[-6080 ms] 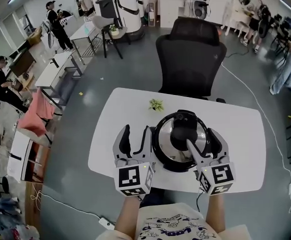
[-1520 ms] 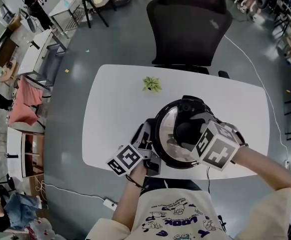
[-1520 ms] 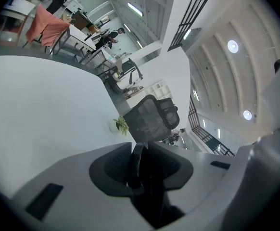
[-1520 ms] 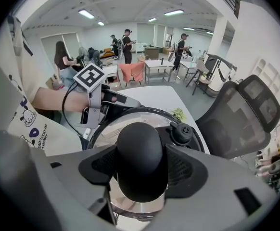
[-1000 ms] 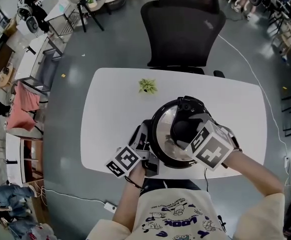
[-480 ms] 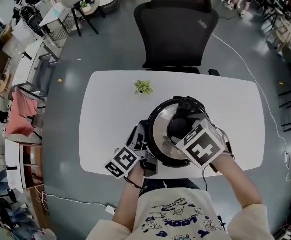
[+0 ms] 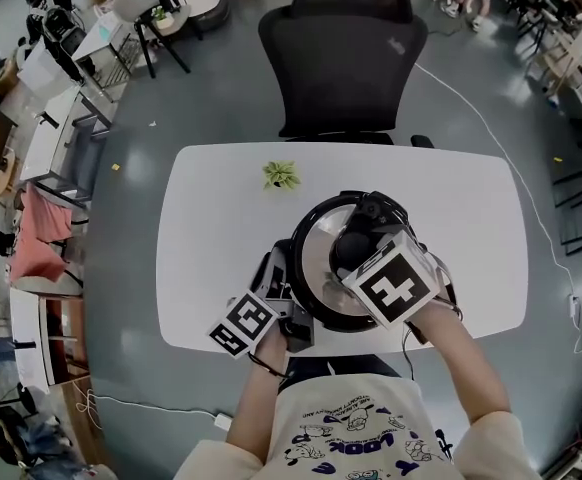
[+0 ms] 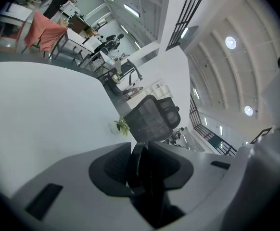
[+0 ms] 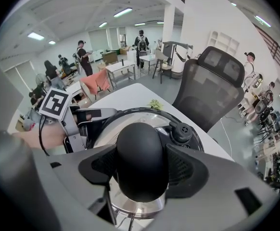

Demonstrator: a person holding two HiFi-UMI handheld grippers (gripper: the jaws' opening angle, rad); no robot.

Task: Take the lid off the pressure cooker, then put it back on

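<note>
Looking down from the head camera, I see the pressure cooker [image 7: 306, 306] standing on the white table [image 7: 211, 228], close to the middle of its near edge. Its shiny lid [image 7: 321, 253] sits on the pot.

I have the right gripper [image 9: 141, 170] coming down steeply onto the lid. Its jaws stand wide and their pads press on both sides of the round black knob [image 9: 141, 153] at the lid's centre. A small black valve [image 9: 182, 131] sits on the lid just beyond the knob, to the far right.

My left gripper [image 7: 279, 280] lies nearly level at the cooker's left side. Its jaws are drawn in to about half their spread and clamp the thin black side handle [image 8: 139, 165] of the pot.

A small green plant [image 7: 280, 175] stands on the table, to the far left of the cooker and apart from it. A black office chair [image 7: 336, 58] is at the table's far edge.
</note>
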